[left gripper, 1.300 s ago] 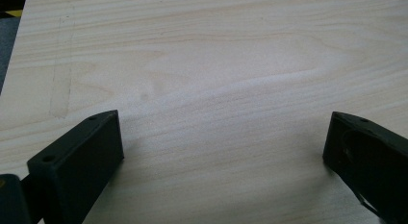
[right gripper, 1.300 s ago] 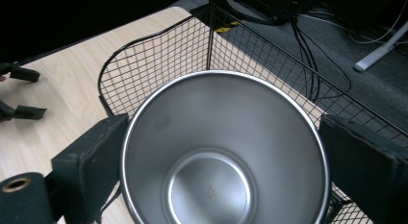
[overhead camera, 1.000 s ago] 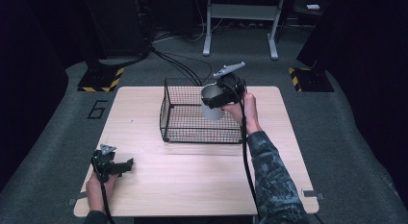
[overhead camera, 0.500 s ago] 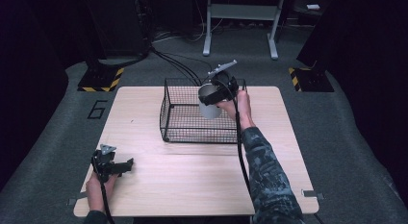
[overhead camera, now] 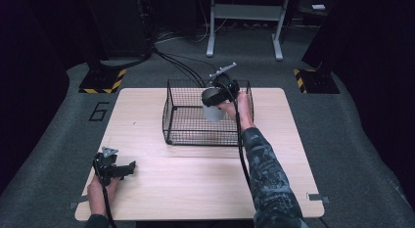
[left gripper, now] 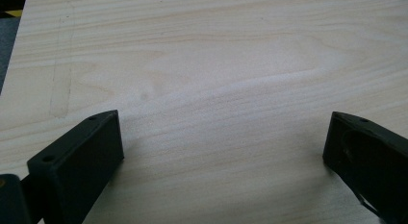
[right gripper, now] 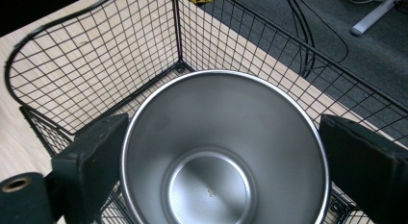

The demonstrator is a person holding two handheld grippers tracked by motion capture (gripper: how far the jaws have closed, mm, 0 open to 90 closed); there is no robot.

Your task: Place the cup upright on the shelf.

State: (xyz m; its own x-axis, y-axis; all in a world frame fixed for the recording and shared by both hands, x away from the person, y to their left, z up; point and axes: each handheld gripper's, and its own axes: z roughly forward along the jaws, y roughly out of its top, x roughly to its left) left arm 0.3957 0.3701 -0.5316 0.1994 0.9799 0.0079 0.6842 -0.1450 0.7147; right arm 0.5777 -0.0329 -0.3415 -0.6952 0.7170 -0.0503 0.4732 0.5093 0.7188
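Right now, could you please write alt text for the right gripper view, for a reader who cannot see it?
A steel cup, seen from above and empty, sits between the two black jaws of the right gripper, one on each side of its rim. Around it is a black wire basket on a pale wooden table, with dark floor and cables beyond.

A pale wooden table stands on grey carpet. A black wire basket sits on its far half, near the middle. The left gripper rests on the near left corner
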